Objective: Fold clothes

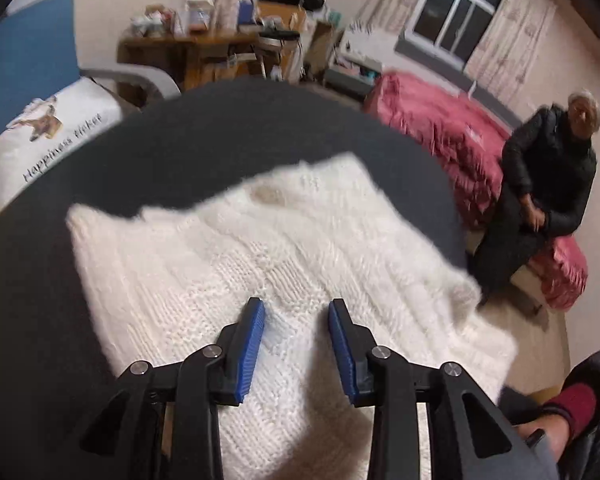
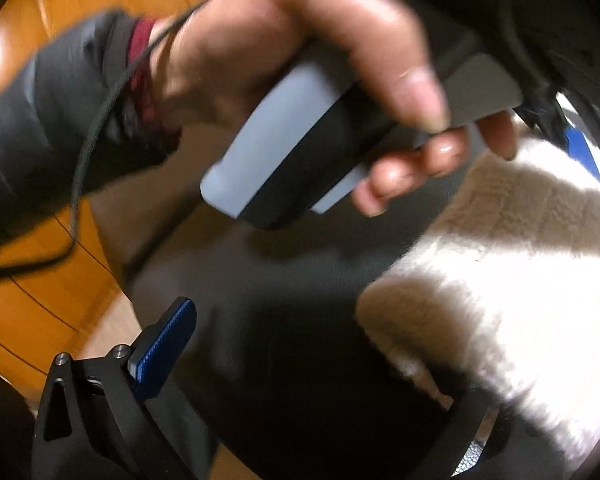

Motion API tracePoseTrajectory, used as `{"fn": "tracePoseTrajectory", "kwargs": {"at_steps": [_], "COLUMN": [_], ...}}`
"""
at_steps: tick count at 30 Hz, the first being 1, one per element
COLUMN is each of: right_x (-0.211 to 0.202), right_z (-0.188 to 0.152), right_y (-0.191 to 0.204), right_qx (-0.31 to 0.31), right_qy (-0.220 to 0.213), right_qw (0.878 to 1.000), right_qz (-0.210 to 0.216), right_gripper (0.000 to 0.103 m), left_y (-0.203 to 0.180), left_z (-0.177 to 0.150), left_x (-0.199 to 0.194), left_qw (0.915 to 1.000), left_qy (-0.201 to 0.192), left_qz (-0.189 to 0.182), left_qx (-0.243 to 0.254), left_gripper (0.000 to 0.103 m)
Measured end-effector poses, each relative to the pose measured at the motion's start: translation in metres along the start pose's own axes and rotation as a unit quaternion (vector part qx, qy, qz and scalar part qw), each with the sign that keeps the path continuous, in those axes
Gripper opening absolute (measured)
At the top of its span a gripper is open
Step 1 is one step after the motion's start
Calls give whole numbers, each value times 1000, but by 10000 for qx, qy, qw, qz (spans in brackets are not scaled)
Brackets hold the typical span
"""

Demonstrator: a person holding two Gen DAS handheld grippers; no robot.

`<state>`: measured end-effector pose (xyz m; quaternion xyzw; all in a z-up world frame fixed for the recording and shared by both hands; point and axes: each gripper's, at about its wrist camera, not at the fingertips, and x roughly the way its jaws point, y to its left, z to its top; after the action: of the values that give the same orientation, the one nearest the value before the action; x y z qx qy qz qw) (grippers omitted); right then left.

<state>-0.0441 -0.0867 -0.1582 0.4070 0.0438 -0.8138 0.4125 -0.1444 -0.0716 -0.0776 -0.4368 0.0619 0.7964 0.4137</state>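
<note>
On the round dark tabletop point(image 1: 228, 128) lies a white knit sweater point(image 1: 300, 240), spread flat, one edge overhanging the near-right rim. Knit has cable/rib texture; a faint tan mark shows near its far edge.

Left gripper point(image 1: 297, 316): jaws parted approx. halfway, blue pads facing each other, poised over the sweater's near portion. No fabric is pinched between the pads; released.

Right gripper point(image 2: 300, 360): left finger w/ blue pad is visible at lower left, right finger is dark and blurred at lower right. Wide gap between them, jaws released, nothing inside. Below the gap: dark tabletop; sweater edge sits to the right.

Right-wrist view also shows the left hand point(image 2: 300, 52) wrapped round the grey handle point(image 2: 276, 140) of the left unit, a thin black cable point(image 2: 84, 160) running along the dark sleeve point(image 2: 48, 128) w/ maroon cuff.

Bkgd, left-wrist view: pink bedspread point(image 1: 452, 136), a seated person in dark clothes point(image 1: 540, 184), a white printed pillow point(image 1: 48, 148), a cluttered wooden desk point(image 1: 204, 48), a window point(image 1: 456, 12).
</note>
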Motion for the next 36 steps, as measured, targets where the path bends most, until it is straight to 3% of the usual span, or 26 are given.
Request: {"fn": "tracePoseTrajectory", "kwargs": {"at_steps": [2, 4, 6, 11, 16, 19, 23, 25, 27, 30, 31, 32, 34, 36], "right_x": [-11, -26, -36, -18, -10, -18, -62, -99, -124, -120, -129, -139, -129, -121], "right_z": [-3, -5, -8, -24, -35, -39, -56, -74, -76, -39, -45, -62, -78, -97], "right_y": [-4, -10, -17, -19, -4, 1, 11, 14, 2, -41, -25, -11, -46, -68], "right_qx": [115, 345, 552, 595, -390, -452, -453, -363, -176, 232, 372, 541, 926, 1199], "right_qy": [-208, -513, -744, -668, -102, 58, 144, 53, -175, -557, -629, -568, -274, -74], "right_qw": [9997, 9980, 9953, 9935, 9981, 9984, 9984, 9986, 9996, 9980, 9968, 9962, 9944, 9910], "right_qz": [39, 155, 265, 699, 464, 326, 309, 376, 153, -209, -323, -374, -434, -594], "right_gripper": [103, 103, 103, 103, 102, 103, 103, 103, 103, 103, 103, 103, 103, 103], "left_y": [2, 2, -1, -5, -8, -6, -4, 1, -1, -11, -15, -19, -26, -36], "left_z": [0, -2, -4, -12, -19, -23, -32, -33, -33, -36, -37, -41, -52, -56], "left_x": [-19, -27, -20, 16, 15, 10, -1, -12, -26, -40, -43, -37, -14, -5], "left_qw": [9994, 9990, 9995, 9987, 9995, 9999, 9993, 9972, 9944, 9906, 9897, 9909, 9942, 9928], "left_qy": [-284, -330, -127, 413, 264, 145, -76, -254, -628, -1079, -1181, -1097, -659, -712], "left_qz": [-163, -301, -273, -194, -45, 63, 157, 134, 226, 279, 253, 330, 634, 894], "left_qx": [-79, -77, 56, 209, 176, 2, -340, -696, -818, -796, -764, -709, -567, -364], "left_gripper": [33, 33, 33, 34, 35, 35, 35, 35, 35, 35, 35, 35, 35, 35]}}
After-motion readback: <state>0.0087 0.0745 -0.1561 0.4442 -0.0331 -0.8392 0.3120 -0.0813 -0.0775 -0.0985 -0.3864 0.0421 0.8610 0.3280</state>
